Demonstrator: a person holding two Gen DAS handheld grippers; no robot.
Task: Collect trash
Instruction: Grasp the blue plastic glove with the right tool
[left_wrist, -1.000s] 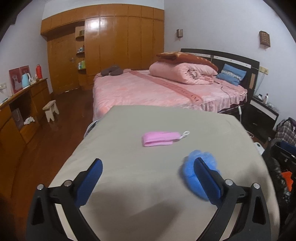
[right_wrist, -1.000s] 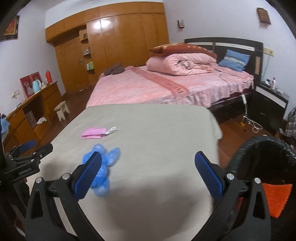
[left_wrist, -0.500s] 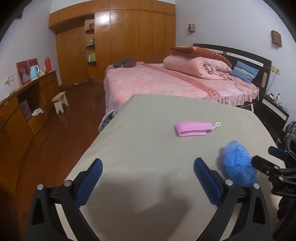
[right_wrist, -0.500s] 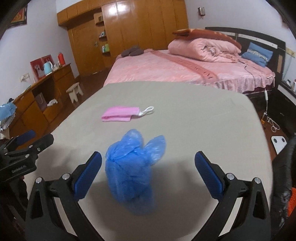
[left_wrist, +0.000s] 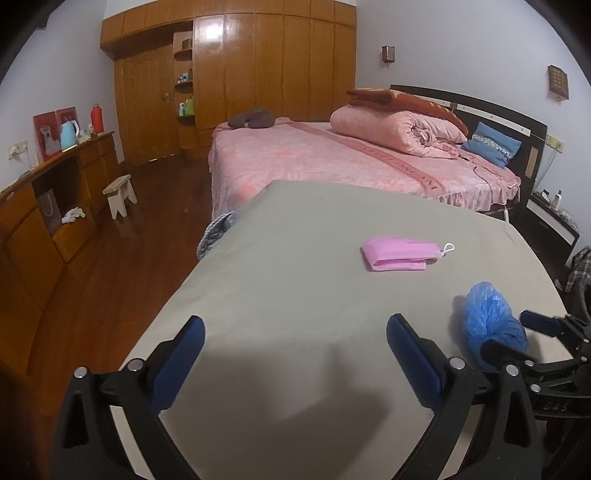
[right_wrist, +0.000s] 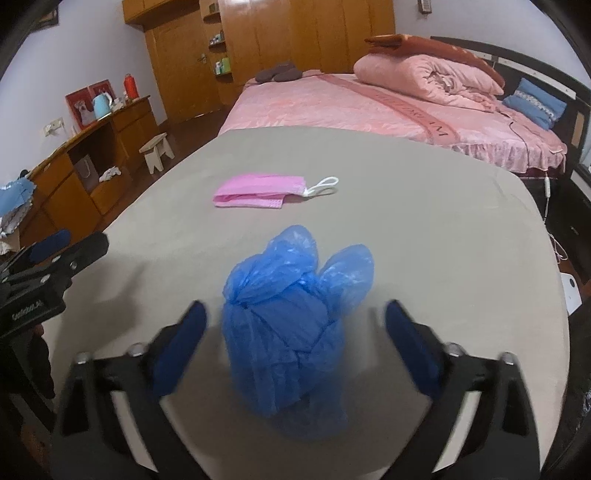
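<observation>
A crumpled blue plastic bundle (right_wrist: 284, 317) stands on the grey table cloth (right_wrist: 424, 229). My right gripper (right_wrist: 295, 314) straddles it. Its jaws are closing, with the bundle between them and a gap on each side of both pads. A folded pink face mask (right_wrist: 258, 190) lies farther back on the cloth. In the left wrist view the bundle (left_wrist: 487, 317) sits at the right, with the right gripper's fingers (left_wrist: 539, 322) around it, and the mask (left_wrist: 400, 254) lies beyond. My left gripper (left_wrist: 295, 325) hangs open over bare cloth with nothing between its fingers.
A pink bed (left_wrist: 332, 158) with a rolled quilt stands behind the table. A wooden dresser (left_wrist: 55, 206) and a small stool (left_wrist: 120, 190) line the left side over dark wood floor. A dark nightstand (left_wrist: 550, 221) is at the right.
My right gripper came down and forward until the blue bundle stood between its fingers, and the jaws narrowed. My left gripper drifted left, so the bundle now lies to its right.
</observation>
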